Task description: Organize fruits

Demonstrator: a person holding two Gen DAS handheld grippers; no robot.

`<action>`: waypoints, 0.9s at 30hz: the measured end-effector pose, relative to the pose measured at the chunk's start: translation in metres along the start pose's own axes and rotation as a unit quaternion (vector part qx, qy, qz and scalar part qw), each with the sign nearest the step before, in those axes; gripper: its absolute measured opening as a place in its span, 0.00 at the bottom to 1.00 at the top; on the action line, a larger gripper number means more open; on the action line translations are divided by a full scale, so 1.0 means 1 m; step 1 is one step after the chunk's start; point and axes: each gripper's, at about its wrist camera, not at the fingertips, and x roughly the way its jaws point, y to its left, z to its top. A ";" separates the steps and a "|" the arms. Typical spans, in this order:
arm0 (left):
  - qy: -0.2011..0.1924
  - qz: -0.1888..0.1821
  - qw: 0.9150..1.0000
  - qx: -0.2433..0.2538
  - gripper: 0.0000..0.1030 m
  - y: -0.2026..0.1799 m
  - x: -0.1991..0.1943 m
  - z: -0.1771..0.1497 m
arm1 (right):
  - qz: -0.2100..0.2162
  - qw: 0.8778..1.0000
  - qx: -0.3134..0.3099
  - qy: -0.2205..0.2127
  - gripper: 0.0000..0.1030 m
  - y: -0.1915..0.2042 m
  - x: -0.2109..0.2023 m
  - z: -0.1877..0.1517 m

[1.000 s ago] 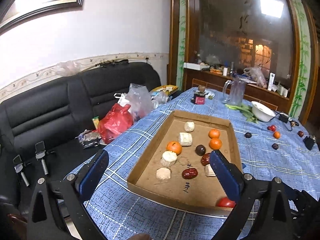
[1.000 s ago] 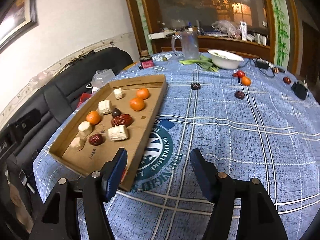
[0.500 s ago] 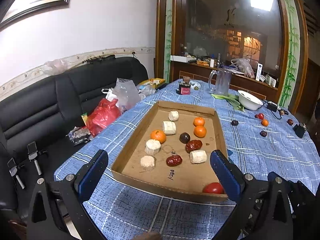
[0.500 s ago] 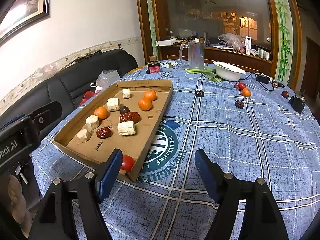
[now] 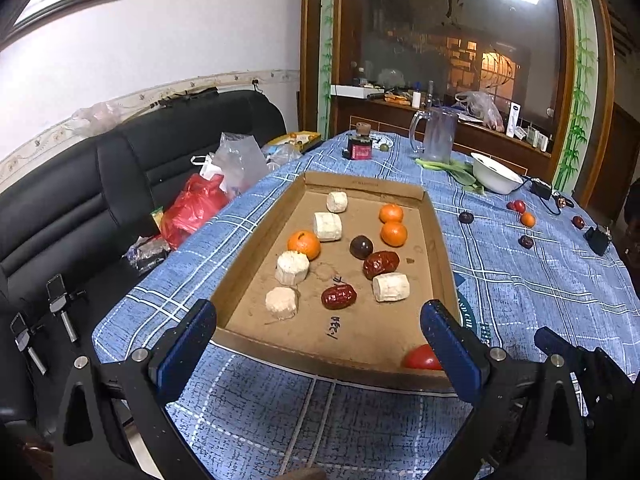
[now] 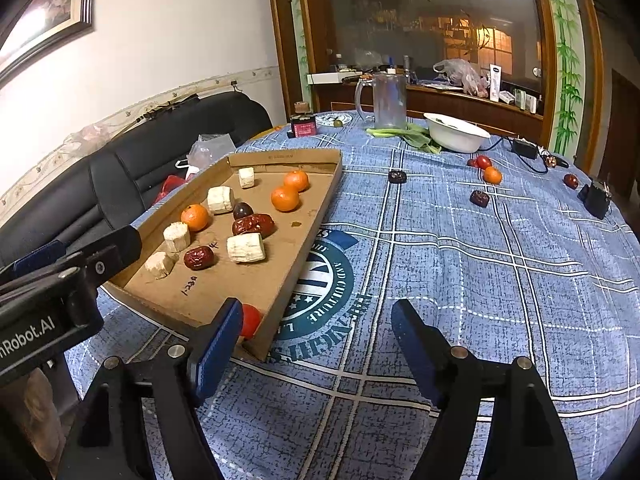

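Note:
A cardboard tray (image 5: 440, 248) (image 6: 308, 240) lies on the blue checked tablecloth. It holds oranges (image 5: 304, 245) (image 6: 285, 199), red dates (image 5: 339, 297) (image 6: 199, 257), white cut pieces (image 5: 391, 287) (image 6: 245, 247), a dark plum (image 5: 361, 247) and a red tomato (image 5: 420, 359) (image 6: 251, 320) in its near right corner. Loose fruits lie on the cloth at the right: a small orange (image 6: 492, 175), dates (image 6: 479, 198) and tomatoes (image 6: 483, 161). My left gripper (image 5: 318, 344) is open and empty before the tray's near edge. My right gripper (image 6: 318, 336) is open and empty, beside the tray's near corner.
A white bowl (image 6: 456, 136) with green stalks, a glass jug (image 6: 386, 100) and a small red jar (image 6: 303, 125) stand at the table's far side. A black charger (image 6: 597, 200) lies at the right. A black sofa (image 5: 80, 208) with plastic bags stands left of the table.
Both grippers have drawn back from the tray and stayed open. The red tomato now lies in the tray's near right corner.

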 end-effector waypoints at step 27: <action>0.046 -0.018 0.998 -0.025 0.99 0.011 0.018 -0.005 | 0.000 0.999 -0.034 0.010 0.83 0.017 0.005 -0.002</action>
